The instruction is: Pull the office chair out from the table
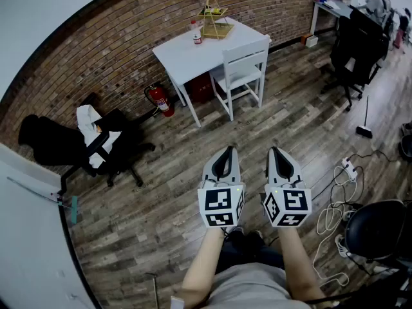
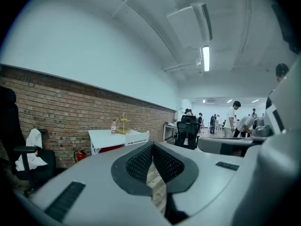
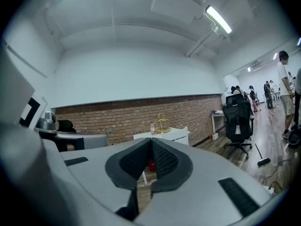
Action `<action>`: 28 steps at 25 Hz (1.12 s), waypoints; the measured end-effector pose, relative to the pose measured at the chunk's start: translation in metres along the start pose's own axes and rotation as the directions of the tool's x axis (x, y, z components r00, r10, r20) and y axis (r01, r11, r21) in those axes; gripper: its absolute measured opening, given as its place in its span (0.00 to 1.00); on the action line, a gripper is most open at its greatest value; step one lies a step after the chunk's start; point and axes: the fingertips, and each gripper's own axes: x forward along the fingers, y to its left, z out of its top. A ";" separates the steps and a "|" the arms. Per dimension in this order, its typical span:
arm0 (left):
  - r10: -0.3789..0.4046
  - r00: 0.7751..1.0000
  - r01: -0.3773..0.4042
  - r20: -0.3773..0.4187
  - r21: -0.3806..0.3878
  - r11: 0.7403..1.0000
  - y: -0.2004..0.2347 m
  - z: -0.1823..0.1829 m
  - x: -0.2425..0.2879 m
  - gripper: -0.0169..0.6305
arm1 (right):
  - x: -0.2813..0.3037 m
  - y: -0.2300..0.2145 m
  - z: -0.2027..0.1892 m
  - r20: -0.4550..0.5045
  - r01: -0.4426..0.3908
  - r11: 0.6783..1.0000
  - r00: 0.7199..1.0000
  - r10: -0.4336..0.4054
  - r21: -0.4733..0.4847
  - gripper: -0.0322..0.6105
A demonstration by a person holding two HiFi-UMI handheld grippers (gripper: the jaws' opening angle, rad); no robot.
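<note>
Evidently the reach has not yet begun; each view is keyed below.

1. Head view. The left gripper [image 1: 224, 152] and right gripper [image 1: 277, 152] are held side by side over the floor [image 1: 193, 172], both with jaws fully together and nothing in them. The office chair [image 1: 351, 50] stands at a desk [image 1: 329, 6] at the far right, well apart from both grippers. Nearer, a white chair [image 1: 244, 69] is tucked at a white table [image 1: 187, 56] (slatted and rigid, seemingly wood, so probably not the target). Another black chair [image 1: 96, 143], draped with pale cloth, sits by the wall [image 1: 96, 50], at no table. To do the step well:
   - walk up behind the office chair first, minding the broom [image 1: 364, 118] and the cables [image 1: 335, 198]
   - open the jaws and close them on a firm edge of the backrest or an armrest, not on soft mesh
   - pull straight back and low so the castors roll rather than tip

2. Left gripper view. The jaws meet at the tip [image 2: 151, 145], empty. Their pads are dark with a fine grid texture; the shell is smooth grey plastic. The office chair [image 2: 188, 132] shows small at centre right: black, tall-backed, on a star base.

3. Right gripper view. The tips are closed [image 3: 151, 140] and hold nothing. The wall [image 3: 117, 117] is rough red brick, the floor is matte wood-grain plank, and the office chair [image 3: 239, 121] stands upright at right.
</note>
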 end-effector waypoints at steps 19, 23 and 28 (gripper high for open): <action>0.007 1.000 -0.008 -0.017 -0.009 1.000 0.006 -0.007 0.013 0.05 | 0.014 -0.001 -0.005 -0.007 -0.016 1.000 1.000 0.016 0.003 0.07; 0.002 1.000 -0.002 -0.010 -0.011 1.000 -0.001 -0.007 0.020 0.05 | 0.016 -0.009 -0.005 -0.011 -0.022 1.000 1.000 0.022 0.000 0.07; 0.010 1.000 -0.010 -0.005 -0.008 1.000 -0.018 -0.007 0.030 0.05 | 0.016 -0.030 -0.002 -0.010 -0.020 1.000 1.000 0.020 -0.015 0.07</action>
